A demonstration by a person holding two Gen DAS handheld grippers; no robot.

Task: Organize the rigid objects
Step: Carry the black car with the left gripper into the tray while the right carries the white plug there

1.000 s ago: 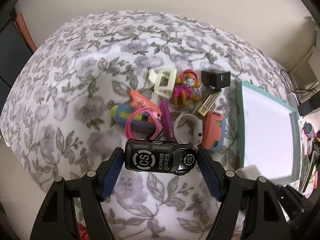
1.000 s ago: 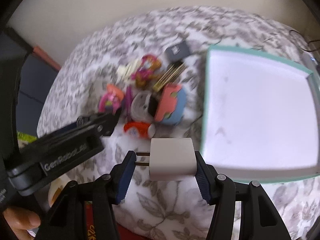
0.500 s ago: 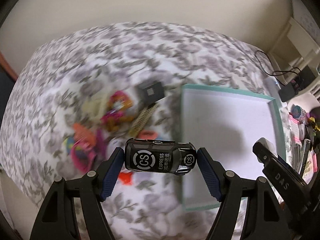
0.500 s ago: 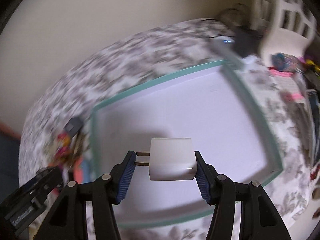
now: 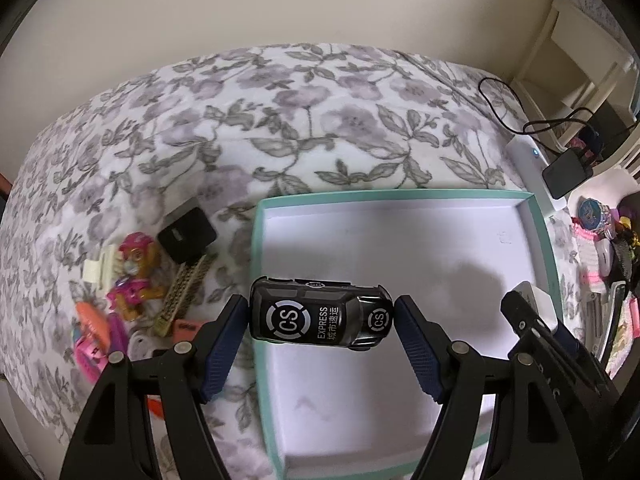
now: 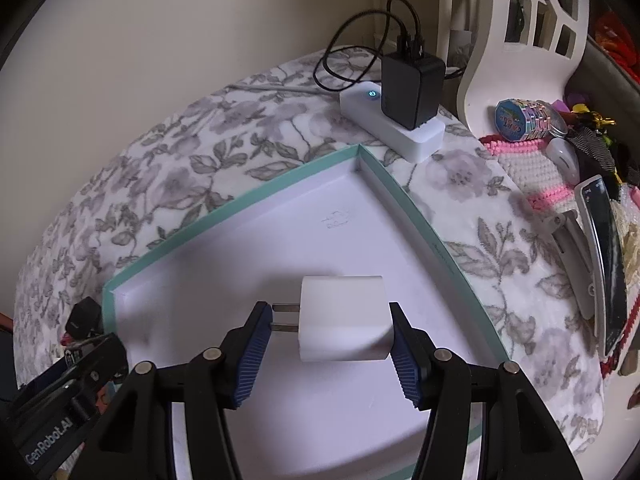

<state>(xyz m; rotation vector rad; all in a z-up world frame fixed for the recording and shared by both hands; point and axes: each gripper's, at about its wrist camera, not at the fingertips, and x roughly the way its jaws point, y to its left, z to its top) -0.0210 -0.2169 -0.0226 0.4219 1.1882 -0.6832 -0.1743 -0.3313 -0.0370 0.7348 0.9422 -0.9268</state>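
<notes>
Above teal-rimmed tray (image 5: 541, 216), left claw (image 5: 322, 322) clamping toy car (image 5: 320, 319), right claw (image 6: 325, 334) clamping white charger (image 6: 343, 320)

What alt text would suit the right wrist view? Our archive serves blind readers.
The right tool grips a white cube-shaped plastic wall charger, prongs pointing left, over a shallow white cardboard tray with a teal rim on a grey floral bedspread. Behind the tray, a black power adapter sits plugged into a white power strip.
</notes>
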